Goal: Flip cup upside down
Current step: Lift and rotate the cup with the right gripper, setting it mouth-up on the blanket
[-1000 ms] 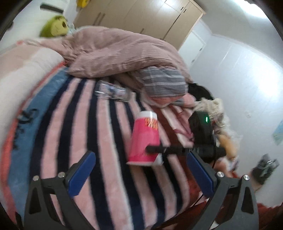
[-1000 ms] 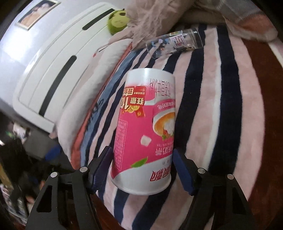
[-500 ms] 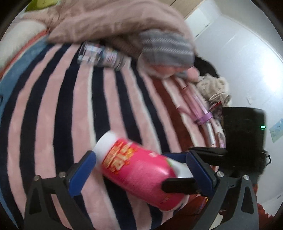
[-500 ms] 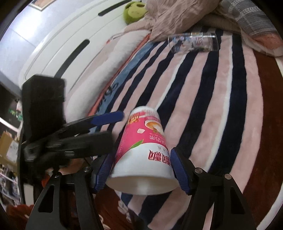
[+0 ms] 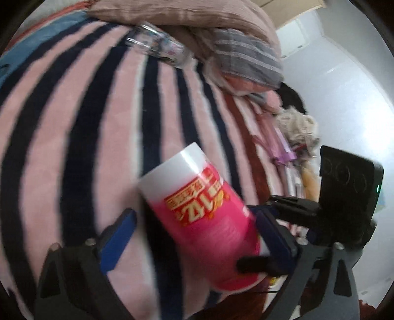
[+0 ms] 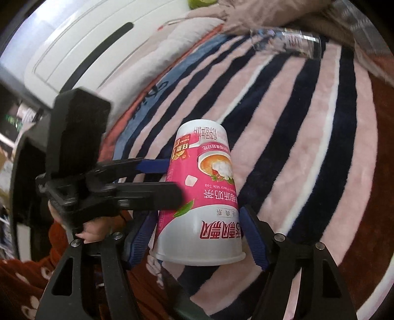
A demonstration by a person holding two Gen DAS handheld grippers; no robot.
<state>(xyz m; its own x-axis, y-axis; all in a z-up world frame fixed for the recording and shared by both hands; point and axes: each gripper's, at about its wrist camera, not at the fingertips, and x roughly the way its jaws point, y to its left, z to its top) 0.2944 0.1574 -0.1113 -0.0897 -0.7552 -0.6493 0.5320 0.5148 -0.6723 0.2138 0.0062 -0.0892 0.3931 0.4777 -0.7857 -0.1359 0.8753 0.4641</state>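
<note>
A pink and white paper cup [image 6: 202,197] is held above a striped blanket, its base pointing away and its wide rim toward the right wrist camera. My right gripper [image 6: 197,236] is shut on the cup near its rim. My left gripper [image 5: 194,231] is open around the cup [image 5: 202,219], its blue pads on either side of the body. In the right wrist view the left gripper's fingers [image 6: 147,192] reach in from the left and straddle the cup's middle. The cup looks tilted in the left wrist view.
A clear glass [image 6: 288,43] lies on its side at the far end of the striped blanket [image 6: 307,128], also in the left wrist view [image 5: 157,46]. A heap of pink bedding [image 5: 187,19] and a grey striped pillow [image 5: 248,61] lie behind. A white headboard [image 6: 81,49] stands left.
The cup has been lifted off the blanket and tipped in my right gripper. My left gripper has moved in from the left until its open fingers sit around the cup.
</note>
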